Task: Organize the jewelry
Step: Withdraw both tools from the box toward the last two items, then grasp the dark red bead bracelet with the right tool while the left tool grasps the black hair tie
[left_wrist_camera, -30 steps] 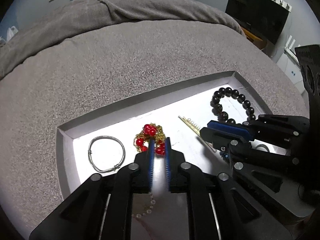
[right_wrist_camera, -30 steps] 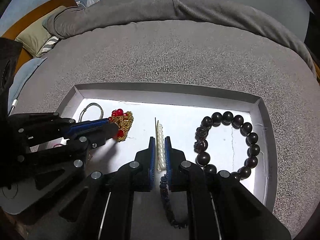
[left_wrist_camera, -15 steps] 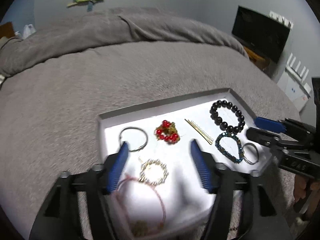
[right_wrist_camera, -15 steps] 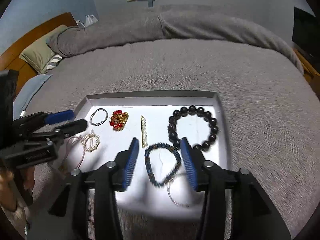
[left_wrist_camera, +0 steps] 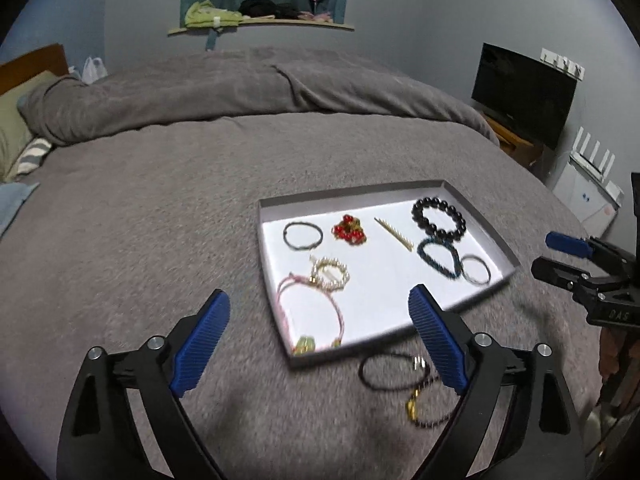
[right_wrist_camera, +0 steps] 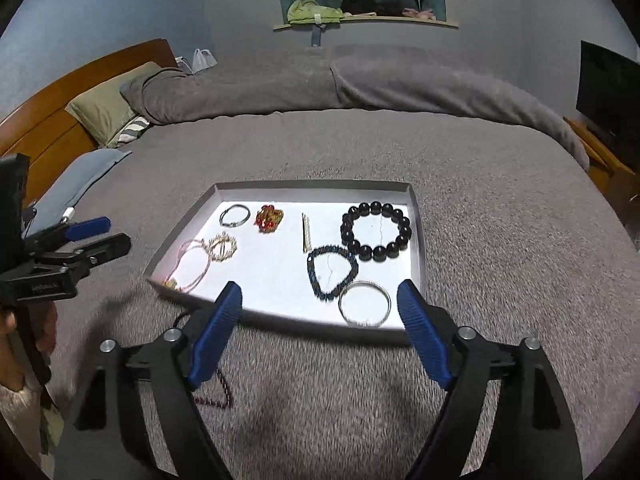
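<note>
A grey textured bedspread (right_wrist_camera: 480, 184) is seen covering the bed. On it is set a shallow white rectangular tray (right_wrist_camera: 416, 216), with jewellery laid inside. A large black round-bead bracelet (right_wrist_camera: 376, 231) is located at the tray's far right corner, touching a dark blue beaded bracelet (right_wrist_camera: 332, 266) just nearer the camera. A thin silver bangle (right_wrist_camera: 364, 303) is placed beside the near rim. A pink cord bracelet (left_wrist_camera: 310, 308) is overlapped by a pearl bracelet (left_wrist_camera: 330, 274) at the left side. A red-and-gold beaded cluster (left_wrist_camera: 349, 230), a dark thin ring-shaped bangle (left_wrist_camera: 303, 235) and a gold pearl-lined hair clip (left_wrist_camera: 394, 232) are ranged along the far side. Outside the tray, a black cord loop (left_wrist_camera: 390, 370) and a dark beaded strand with gold charm (left_wrist_camera: 424, 408) are noted on the bedspread. The left gripper (left_wrist_camera: 320, 344) and right gripper (right_wrist_camera: 320, 332) are both spread wide, nothing held.
</note>
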`<state>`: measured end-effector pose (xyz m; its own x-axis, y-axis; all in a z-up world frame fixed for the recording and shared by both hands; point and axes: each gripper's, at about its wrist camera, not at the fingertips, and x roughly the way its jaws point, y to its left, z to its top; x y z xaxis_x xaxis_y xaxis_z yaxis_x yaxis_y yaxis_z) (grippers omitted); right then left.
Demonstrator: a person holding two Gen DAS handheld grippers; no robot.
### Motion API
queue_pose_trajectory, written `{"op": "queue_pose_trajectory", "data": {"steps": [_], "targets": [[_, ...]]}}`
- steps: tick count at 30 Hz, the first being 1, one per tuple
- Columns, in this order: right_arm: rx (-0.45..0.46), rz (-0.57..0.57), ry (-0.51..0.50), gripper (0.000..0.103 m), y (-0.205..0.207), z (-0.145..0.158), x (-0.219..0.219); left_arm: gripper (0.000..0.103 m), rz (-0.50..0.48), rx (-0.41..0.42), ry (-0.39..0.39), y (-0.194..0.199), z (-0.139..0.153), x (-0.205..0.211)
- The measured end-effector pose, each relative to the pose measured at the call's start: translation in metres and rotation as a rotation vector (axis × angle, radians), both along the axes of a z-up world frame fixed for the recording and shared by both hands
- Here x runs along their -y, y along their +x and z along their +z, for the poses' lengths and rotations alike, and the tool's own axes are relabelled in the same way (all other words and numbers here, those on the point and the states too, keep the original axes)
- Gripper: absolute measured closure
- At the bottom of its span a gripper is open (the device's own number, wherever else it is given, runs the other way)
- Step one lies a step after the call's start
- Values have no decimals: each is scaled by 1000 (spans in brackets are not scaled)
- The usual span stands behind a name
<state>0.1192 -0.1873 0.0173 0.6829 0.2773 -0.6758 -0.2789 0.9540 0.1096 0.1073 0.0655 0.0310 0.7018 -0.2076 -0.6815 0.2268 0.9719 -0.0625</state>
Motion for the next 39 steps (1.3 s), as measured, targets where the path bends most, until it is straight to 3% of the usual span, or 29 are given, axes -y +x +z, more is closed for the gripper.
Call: {"op": "queue_pose_trajectory", "data": {"steps": [11,16,27,33,39], "targets": [[-46,3,-48,16,-34,-32,-4,11,22,-47,70,-41,-38,0],[-95,40,-61,16,-43,-55,-21,11,48,-81,61,-52,-56,-6],[-120,74,-61,18,-41,-72,-47,11,37,-84,102,-57,-70,4],[-142,97,-60,44,-38,-77,-56,11,31,-89,116,-56,-75,6],[-176,138,-49,78,-34,-83,-67,11,29,-91,120,-53,-78,6]]}}
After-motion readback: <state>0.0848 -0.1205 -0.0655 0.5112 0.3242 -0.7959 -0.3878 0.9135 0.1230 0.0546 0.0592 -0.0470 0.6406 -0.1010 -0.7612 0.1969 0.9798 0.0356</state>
